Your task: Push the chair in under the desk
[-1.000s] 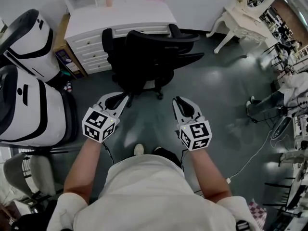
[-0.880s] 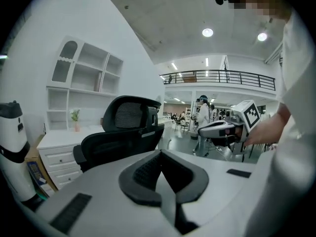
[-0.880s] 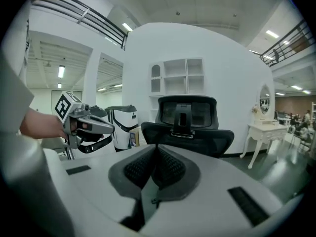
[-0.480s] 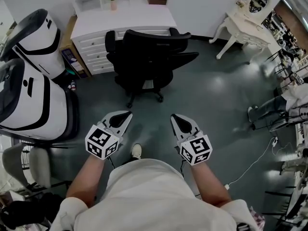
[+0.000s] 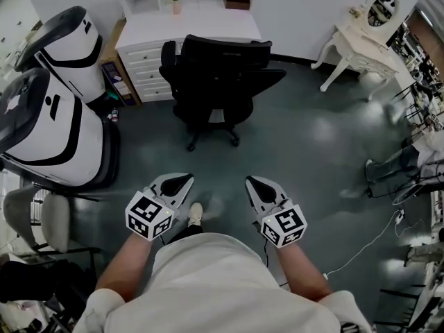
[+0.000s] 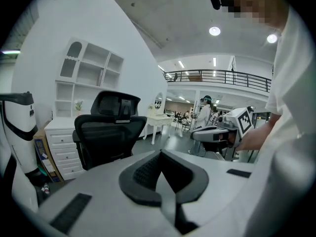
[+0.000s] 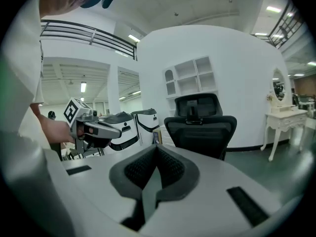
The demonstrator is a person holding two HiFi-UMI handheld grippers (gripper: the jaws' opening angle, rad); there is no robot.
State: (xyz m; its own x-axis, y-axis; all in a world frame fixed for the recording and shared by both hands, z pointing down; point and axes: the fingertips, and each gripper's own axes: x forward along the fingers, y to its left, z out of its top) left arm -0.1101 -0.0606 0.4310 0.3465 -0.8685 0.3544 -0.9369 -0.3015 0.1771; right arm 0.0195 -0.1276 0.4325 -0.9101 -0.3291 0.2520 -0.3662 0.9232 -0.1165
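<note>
Forearms held out low before my waist, my left gripper (image 5: 186, 179) and right gripper (image 5: 251, 182) sit side by side, jaws pressed together on nothing. The black chair (image 5: 218, 75) stands well ahead of my fingertips, backrest toward me, at the white desk (image 5: 201, 28).

Grey floor (image 5: 312, 151) under black chair (image 5: 215, 75), white desk (image 5: 198, 28), white vanity table (image 5: 357, 39)

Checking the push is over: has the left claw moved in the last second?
Yes. The left claw has pulled back toward the person; open floor now separates it from the chair.
</note>
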